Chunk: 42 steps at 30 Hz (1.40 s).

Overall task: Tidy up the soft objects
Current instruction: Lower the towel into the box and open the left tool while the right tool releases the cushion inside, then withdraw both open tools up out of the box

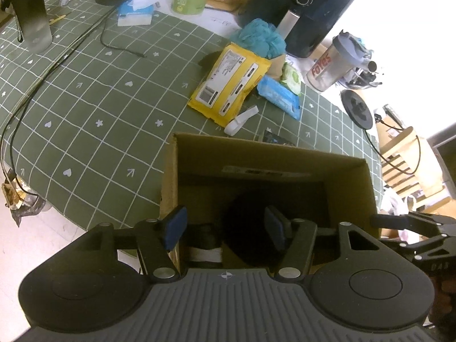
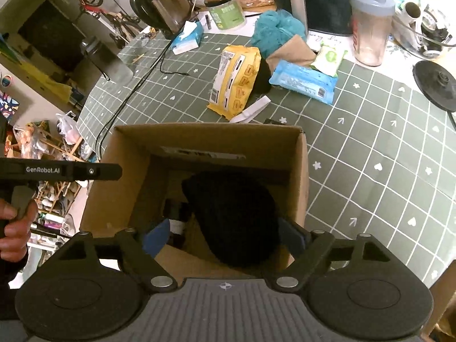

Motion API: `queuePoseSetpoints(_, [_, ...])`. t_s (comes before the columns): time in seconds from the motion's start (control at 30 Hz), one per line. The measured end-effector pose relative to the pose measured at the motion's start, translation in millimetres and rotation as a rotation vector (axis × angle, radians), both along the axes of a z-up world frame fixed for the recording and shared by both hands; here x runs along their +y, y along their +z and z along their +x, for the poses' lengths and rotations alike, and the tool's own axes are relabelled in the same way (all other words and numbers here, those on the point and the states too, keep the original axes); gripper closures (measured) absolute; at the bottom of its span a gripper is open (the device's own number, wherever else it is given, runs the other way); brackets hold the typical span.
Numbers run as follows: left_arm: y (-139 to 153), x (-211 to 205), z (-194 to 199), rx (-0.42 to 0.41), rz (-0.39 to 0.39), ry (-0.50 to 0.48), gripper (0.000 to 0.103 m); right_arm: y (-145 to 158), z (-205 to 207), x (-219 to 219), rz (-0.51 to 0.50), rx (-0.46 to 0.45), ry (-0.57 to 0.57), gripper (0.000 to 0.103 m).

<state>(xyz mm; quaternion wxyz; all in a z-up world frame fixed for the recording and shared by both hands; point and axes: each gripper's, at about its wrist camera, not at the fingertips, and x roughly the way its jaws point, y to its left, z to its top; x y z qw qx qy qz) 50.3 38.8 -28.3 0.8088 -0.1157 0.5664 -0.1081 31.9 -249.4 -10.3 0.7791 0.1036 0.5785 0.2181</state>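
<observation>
Right wrist: tools both spread above rounded black fabric lump in corrugated cardboard box.

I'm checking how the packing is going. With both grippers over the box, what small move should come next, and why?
Probably lift the right gripper out of the brown cardboard box and head for the teal mesh bath pouf. Its jaws are wide open around the black soft bundle, which looks already set down inside, while the pouf lies on the green grid tablecloth.
</observation>
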Motion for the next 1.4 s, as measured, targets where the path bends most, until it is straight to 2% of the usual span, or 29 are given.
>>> queuePoseSetpoints(0.07, [0.0, -0.7, 1.2, -0.003, 0.0, -0.003, 0.044, 1.9, -0.7, 0.6, 0.0, -0.003, -0.004, 0.017])
queuePoseSetpoints(0.2, [2.7, -3.5, 1.6, -0.018, 0.02, -0.018, 0.044, 9.4, -0.1, 2.6, 0.005, -0.037, -0.005, 0.007])
queuePoseSetpoints(0.47, [12.7, -9.1, 2.6, -0.065, 0.009, -0.058, 0.044, 26.5, 10.9, 1.3, -0.057, -0.09, -0.039, 0.0])
queuePoseSetpoints(0.67, [29.1, -11.7, 4.5, -0.144, 0.043, -0.079, 0.043, 32.8, 20.5, -2.5, -0.125, -0.12, -0.059, 0.0])
queuePoseSetpoints(0.9, [38.2, -9.2, 14.5, -0.197, 0.092, -0.086, 0.043, 31.9, 33.4, -11.4, -0.196, -0.14, -0.088, 0.0])
queuePoseSetpoints(1.13, [39.0, -2.9, 23.1, -0.21, 0.101, -0.075, 0.043, 35.6, 54.9, -21.0, -0.221, -0.178, -0.101, 0.0])
queuePoseSetpoints(1.4, [37.9, 0.0, 27.4, -0.226, 0.138, -0.077, 0.043, 36.5, 87.1, -30.3, -0.201, -0.198, -0.121, 0.0])
